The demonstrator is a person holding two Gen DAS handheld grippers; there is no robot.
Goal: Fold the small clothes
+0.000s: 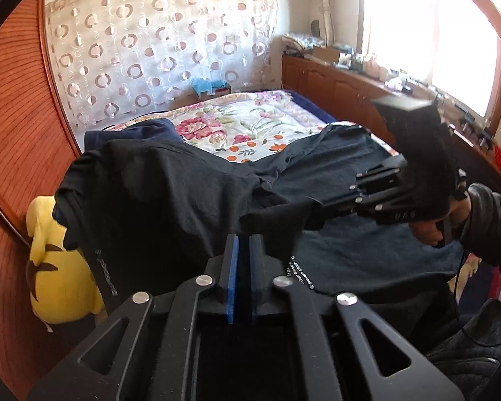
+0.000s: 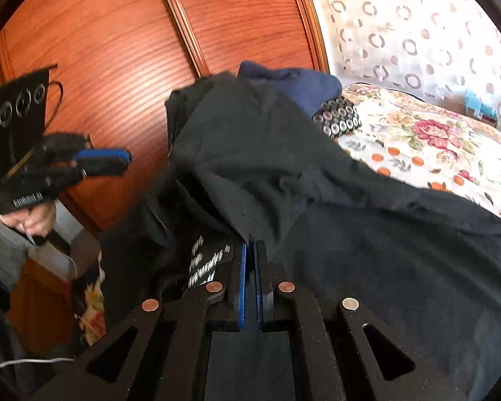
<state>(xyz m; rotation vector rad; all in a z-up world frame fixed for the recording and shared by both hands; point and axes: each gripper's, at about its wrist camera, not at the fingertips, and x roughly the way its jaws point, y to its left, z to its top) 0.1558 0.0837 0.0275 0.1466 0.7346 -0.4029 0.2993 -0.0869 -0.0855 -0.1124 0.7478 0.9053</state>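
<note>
- Your right gripper (image 2: 249, 250) was clamped on a fold of the black cotton T-shirt with white lettering (image 2: 367, 250), which lay across the floral quilted bedspread (image 2: 434, 147).
- Your left gripper (image 1: 243, 244) stood at a narrow gap, nothing visibly between its blue pads.
- Risk, my read: with one grip only, the loose side could sag and skew the fold.
- The yellow plush toy (image 1: 60, 267) sat at the bed edge; dragged fabric might snag it.

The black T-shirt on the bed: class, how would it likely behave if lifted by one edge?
The black T-shirt would probably flop and drape: it already lies in soft folds and creases. It looks thin, so probably light. The right tongs are shut on an edge of it, which suggests fabric grips easily.
</note>
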